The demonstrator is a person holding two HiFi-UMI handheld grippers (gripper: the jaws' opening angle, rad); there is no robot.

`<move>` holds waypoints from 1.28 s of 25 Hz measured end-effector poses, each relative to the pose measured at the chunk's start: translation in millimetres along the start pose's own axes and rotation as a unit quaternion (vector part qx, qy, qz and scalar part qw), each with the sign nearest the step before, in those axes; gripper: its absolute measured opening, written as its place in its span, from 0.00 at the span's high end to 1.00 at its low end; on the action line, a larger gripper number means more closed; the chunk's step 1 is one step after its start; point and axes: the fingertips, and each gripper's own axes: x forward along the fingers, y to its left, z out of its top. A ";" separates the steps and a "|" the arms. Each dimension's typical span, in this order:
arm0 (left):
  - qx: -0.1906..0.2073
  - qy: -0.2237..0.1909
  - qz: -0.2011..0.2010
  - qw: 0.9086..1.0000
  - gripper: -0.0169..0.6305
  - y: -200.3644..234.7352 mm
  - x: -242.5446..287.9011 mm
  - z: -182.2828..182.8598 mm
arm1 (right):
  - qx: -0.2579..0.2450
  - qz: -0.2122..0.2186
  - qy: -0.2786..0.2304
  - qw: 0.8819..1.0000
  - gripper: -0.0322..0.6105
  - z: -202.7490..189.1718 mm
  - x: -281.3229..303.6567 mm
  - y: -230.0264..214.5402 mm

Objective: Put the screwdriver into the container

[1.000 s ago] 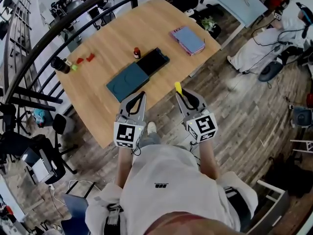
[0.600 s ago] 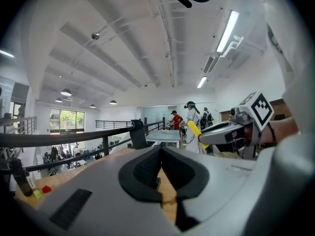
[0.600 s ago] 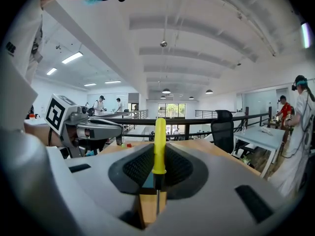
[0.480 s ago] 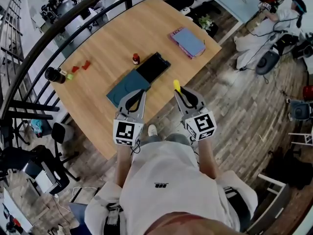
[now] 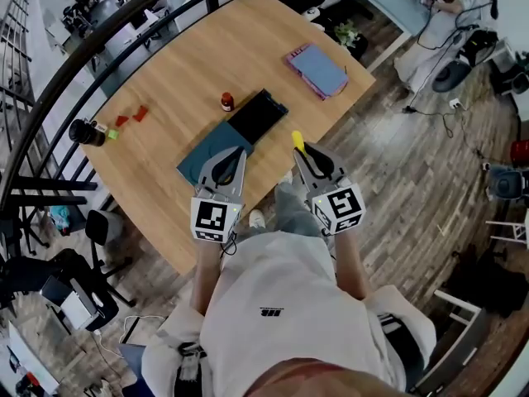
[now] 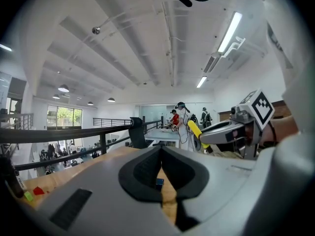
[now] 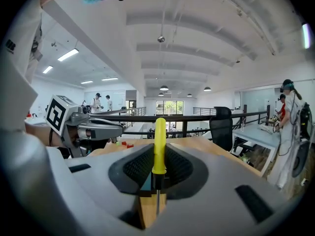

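Screwdriver [image 7: 159, 141] sits clamped in right tongs [image 5: 299, 150], apart from black container [image 5: 258, 114].

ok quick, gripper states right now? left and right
left gripper: closed, nothing between the jaws.
right gripper: closed on the screwdriver, yellow handle sticking out past the tips.

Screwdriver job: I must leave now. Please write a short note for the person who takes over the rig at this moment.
Left gripper: shut, nothing in it, held at the near edge of the table.
Right gripper: shut on the screwdriver, with the yellow handle sticking out past the jaw tips.
Black container: on the table just ahead of both grippers, with a teal panel beside it.
Done: the screwdriver is in grip.
To do: carry it over the container and release it inside.
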 end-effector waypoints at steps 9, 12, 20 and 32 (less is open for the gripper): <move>-0.009 0.014 0.035 0.999 0.96 29.4 53.0 -15.5 | 0.000 0.066 0.025 0.998 0.86 -13.1 63.0 -29.6; -0.019 0.028 0.050 0.998 0.96 47.2 72.4 -27.0 | -0.002 0.090 0.034 0.995 0.86 -17.1 94.3 -39.6; -0.057 0.068 0.102 0.991 0.96 71.9 110.7 -62.8 | -0.023 0.160 0.077 0.984 0.86 -40.0 152.0 -62.6; -0.104 0.111 0.159 0.975 0.96 94.2 139.8 -115.8 | -0.052 0.250 0.149 0.955 0.86 -100.6 215.6 -59.2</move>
